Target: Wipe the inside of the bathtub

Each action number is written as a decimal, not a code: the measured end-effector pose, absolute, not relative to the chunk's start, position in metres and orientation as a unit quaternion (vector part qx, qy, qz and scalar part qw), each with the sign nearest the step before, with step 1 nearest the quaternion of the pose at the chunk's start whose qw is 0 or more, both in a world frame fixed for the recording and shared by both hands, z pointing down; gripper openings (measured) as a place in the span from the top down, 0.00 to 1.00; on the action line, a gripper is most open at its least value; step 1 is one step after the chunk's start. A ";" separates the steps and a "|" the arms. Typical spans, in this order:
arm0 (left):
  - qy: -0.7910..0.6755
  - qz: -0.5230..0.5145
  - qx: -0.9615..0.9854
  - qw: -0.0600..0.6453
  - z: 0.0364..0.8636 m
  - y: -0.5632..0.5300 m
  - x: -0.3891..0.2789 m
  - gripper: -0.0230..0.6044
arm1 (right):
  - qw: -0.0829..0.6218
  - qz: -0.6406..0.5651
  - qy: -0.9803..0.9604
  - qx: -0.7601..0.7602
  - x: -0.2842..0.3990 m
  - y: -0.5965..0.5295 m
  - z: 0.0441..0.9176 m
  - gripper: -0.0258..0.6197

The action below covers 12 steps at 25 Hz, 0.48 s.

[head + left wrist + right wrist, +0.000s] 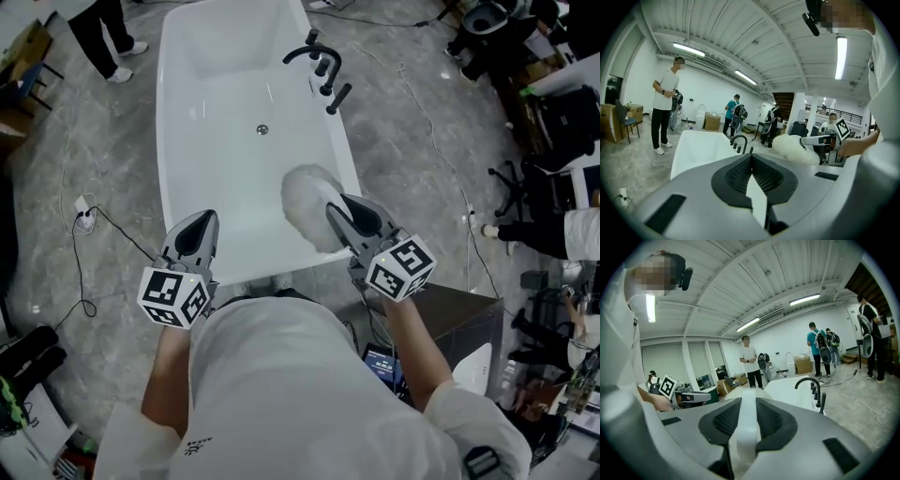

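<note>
Grey stone floor [84, 159] lies all around the white bathtub [192, 103], which stretches away from me toward 12 o'clock. Its black tap [314, 56] sits on the rim at 1 o'clock. The small drain [262, 129] is in the middle of the tub's bottom.

My right gripper [336, 211] pinches the white handle [744, 427] of a fluffy white duster [307, 197]. The fluffy head sticks out from the jaws toward 11 o'clock, over the near right part of the tub. I cannot tell if it touches the wall.

My left gripper [204, 221] hovers over the near left rim, at 9 o'clock from the duster. Its jaws are pressed together with nothing between them.
</note>
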State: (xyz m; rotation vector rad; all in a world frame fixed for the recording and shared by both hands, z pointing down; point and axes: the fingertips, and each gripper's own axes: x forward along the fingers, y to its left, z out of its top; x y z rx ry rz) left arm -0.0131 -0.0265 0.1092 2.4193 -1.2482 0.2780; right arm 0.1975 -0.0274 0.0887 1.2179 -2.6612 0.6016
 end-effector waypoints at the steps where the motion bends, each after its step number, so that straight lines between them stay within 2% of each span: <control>1: -0.446 0.098 0.868 0.197 0.106 -0.028 -0.011 0.95 | 0.076 0.199 -0.889 0.406 0.196 -0.028 0.088 0.81; 12: -0.434 0.092 0.878 0.181 0.093 -0.030 0.002 0.95 | 0.077 0.183 -0.894 0.401 0.193 -0.029 0.081 0.81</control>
